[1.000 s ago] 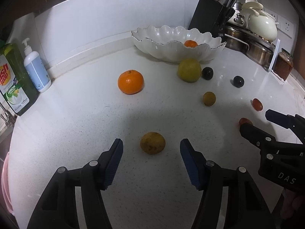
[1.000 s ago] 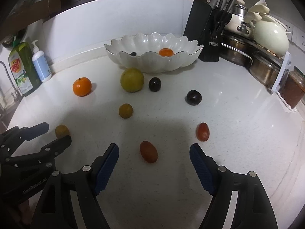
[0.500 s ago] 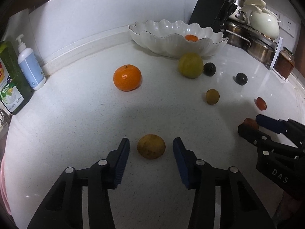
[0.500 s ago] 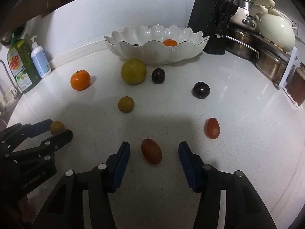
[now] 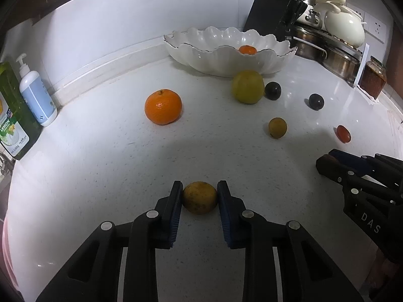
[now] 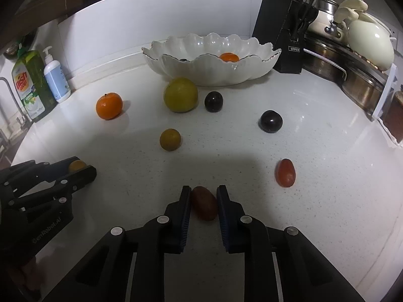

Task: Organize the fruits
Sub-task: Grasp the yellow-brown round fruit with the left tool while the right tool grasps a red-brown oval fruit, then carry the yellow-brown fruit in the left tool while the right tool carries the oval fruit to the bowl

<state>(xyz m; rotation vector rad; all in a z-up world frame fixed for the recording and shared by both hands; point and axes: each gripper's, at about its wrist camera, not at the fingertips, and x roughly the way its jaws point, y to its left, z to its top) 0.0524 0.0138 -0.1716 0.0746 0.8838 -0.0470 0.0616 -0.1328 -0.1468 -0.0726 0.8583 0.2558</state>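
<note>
The left gripper (image 5: 199, 188) has just been closing, and its blue pads now pinch a small brownish-yellow fruit (image 5: 199, 197) that sits on the white bench (image 5: 100, 176), well in front of the scalloped white bowl (image 5: 226, 58). The right gripper (image 6: 202, 193) has likewise just been closing, and its pads press on both sides of a dark red oval fruit (image 6: 204, 206), also resting on the bench in front of the bowl.

Taking the bowl as landmark: a small orange (image 6: 228, 57) lies inside it, toward its right side, and a dark fruit barely shows over the rim further left. Just in front of the bowl lies a large yellow-green fruit (image 6: 180, 98), with a dark plum (image 6: 213, 101) just beside it on the right. A second dark plum (image 6: 271, 121) lies further forward and to the right. A bright mandarin (image 6: 109, 106) sits left of the bowl, apart from the others. A small olive-yellow fruit (image 6: 170, 139) lies in front of the bowl, nearer the grippers. A red oval fruit (image 6: 285, 173) lies to the right, near the right gripper.

A black knife block (image 6: 287, 32) stands just right of the bowl. Far to the bowl's left, a green dish-soap bottle (image 6: 31, 85) and a white pump bottle (image 6: 56, 76) stand side by side against the wall.
</note>
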